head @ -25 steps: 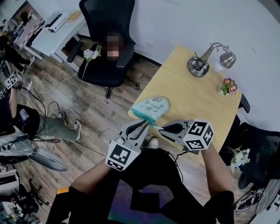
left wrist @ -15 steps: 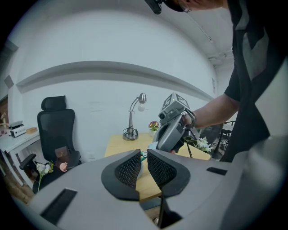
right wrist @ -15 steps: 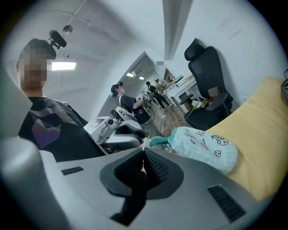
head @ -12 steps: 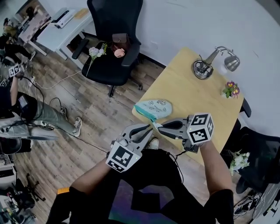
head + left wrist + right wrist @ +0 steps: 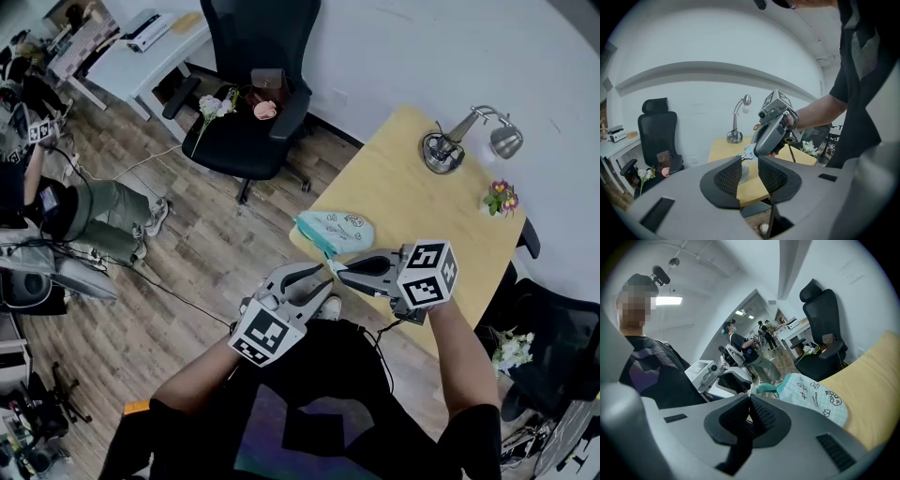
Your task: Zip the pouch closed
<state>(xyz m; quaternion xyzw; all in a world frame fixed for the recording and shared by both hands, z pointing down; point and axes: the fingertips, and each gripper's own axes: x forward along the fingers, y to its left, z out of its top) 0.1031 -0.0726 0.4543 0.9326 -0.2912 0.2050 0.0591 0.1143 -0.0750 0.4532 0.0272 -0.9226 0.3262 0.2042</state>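
Note:
A pale blue printed pouch (image 5: 335, 228) with a teal end lies at the near corner of the yellow table (image 5: 412, 211), its end jutting past the edge. My right gripper (image 5: 337, 269) is shut on the small zip pull (image 5: 751, 391) at that teal end (image 5: 768, 388). The left gripper view shows its tips pinching the pull (image 5: 746, 157). My left gripper (image 5: 314, 273) hovers just below and beside the same end. Its jaws stand a little apart, and a bit of pouch fabric (image 5: 744, 171) shows in the gap without the pads pressing on it.
A desk lamp (image 5: 448, 148) and a small flower pot (image 5: 499, 198) stand at the table's far side. A black office chair (image 5: 255, 89) with small items on its seat is beyond the table's left corner. People sit on the floor at far left (image 5: 84, 211).
Both grippers have edged closer to the pouch's end, the right one slightly upward. The right stays closed on the zip pull.

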